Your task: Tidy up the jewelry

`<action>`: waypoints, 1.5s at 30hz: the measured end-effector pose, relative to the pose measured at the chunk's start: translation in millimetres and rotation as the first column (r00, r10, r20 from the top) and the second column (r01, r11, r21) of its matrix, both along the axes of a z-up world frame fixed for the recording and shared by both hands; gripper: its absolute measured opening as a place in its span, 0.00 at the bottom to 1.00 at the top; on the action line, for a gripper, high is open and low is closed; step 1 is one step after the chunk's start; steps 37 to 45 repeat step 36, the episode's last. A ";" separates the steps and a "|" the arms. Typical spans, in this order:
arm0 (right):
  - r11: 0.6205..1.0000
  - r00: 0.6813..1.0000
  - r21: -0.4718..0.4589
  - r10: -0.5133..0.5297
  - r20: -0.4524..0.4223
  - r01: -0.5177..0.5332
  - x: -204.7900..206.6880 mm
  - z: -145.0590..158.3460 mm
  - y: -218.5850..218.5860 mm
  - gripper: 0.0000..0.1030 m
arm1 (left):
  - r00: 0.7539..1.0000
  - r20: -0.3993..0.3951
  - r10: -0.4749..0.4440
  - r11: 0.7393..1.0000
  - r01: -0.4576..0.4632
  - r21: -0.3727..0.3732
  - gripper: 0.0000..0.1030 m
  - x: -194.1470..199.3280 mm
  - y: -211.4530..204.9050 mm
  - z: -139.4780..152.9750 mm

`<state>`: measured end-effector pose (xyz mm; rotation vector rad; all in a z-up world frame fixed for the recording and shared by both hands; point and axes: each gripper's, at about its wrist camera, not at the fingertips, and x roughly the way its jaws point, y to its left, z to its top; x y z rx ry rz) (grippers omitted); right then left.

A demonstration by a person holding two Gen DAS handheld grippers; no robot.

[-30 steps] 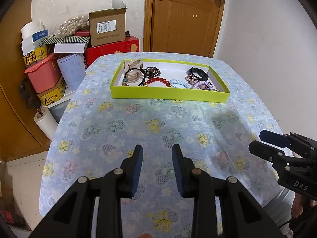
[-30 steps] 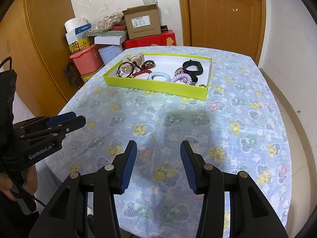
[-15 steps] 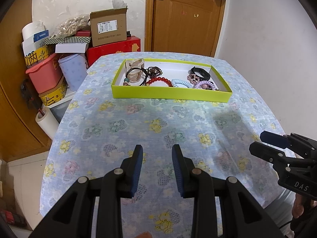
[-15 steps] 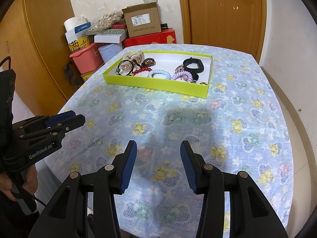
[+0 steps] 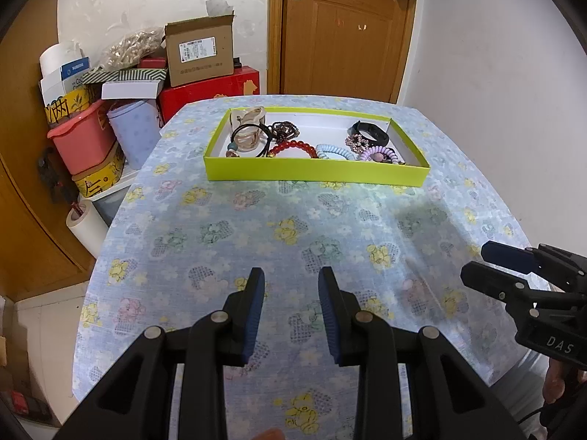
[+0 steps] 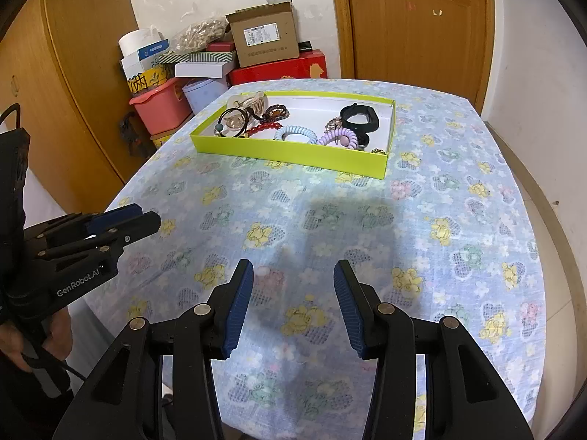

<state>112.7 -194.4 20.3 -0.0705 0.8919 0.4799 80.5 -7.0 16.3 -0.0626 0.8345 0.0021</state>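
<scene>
A lime-green box (image 5: 315,175) (image 6: 290,153) sits at the far side of the table with jewelry inside: a red bead bracelet (image 5: 293,145), a light blue coil band (image 5: 333,150) (image 6: 295,132), a purple coil band (image 5: 378,153) (image 6: 339,135), a black wristband (image 5: 369,132) (image 6: 359,117), a dark bead bracelet (image 5: 285,128) and a beige clip (image 5: 249,124). My left gripper (image 5: 291,282) hovers open over the near cloth, nothing between its fingers. My right gripper (image 6: 293,273) is likewise open and empty, well short of the box.
The table wears a blue floral cloth (image 5: 293,227). Boxes, a pink bin (image 5: 80,139) and a cardboard carton (image 5: 200,51) are piled left of the table. A wooden door (image 5: 341,29) stands behind it. A white wall runs along the right.
</scene>
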 end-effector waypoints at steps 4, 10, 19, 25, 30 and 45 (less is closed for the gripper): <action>1.000 1.000 0.000 -0.001 -0.004 0.001 -0.1 -1.1 -0.2 0.45 | 1.000 -0.004 0.002 1.000 -0.002 0.004 0.31 0.8 -1.1 -1.6; 1.000 1.000 0.002 0.002 -0.011 -0.002 -0.6 -3.2 -0.3 0.45 | 1.000 -0.018 0.009 1.000 -0.009 0.010 0.31 1.8 -1.1 -6.3; 1.000 1.000 0.000 0.004 -0.013 -0.004 0.1 -4.2 0.1 0.45 | 1.000 -0.020 0.011 1.000 -0.011 0.009 0.31 1.6 -1.5 -7.2; 1.000 1.000 0.001 0.003 -0.013 -0.003 0.0 -3.8 0.3 0.45 | 1.000 -0.018 0.012 1.000 -0.012 0.011 0.31 1.4 -1.5 -6.6; 1.000 1.000 0.002 0.005 -0.016 -0.005 0.2 -6.0 0.1 0.45 | 1.000 -0.015 0.002 1.000 -0.002 0.005 0.31 0.7 -3.8 -6.3; 1.000 1.000 0.002 0.004 -0.016 -0.004 0.3 -7.2 0.4 0.45 | 1.000 -0.006 -0.004 1.000 0.004 -0.001 0.31 0.4 -5.6 -3.8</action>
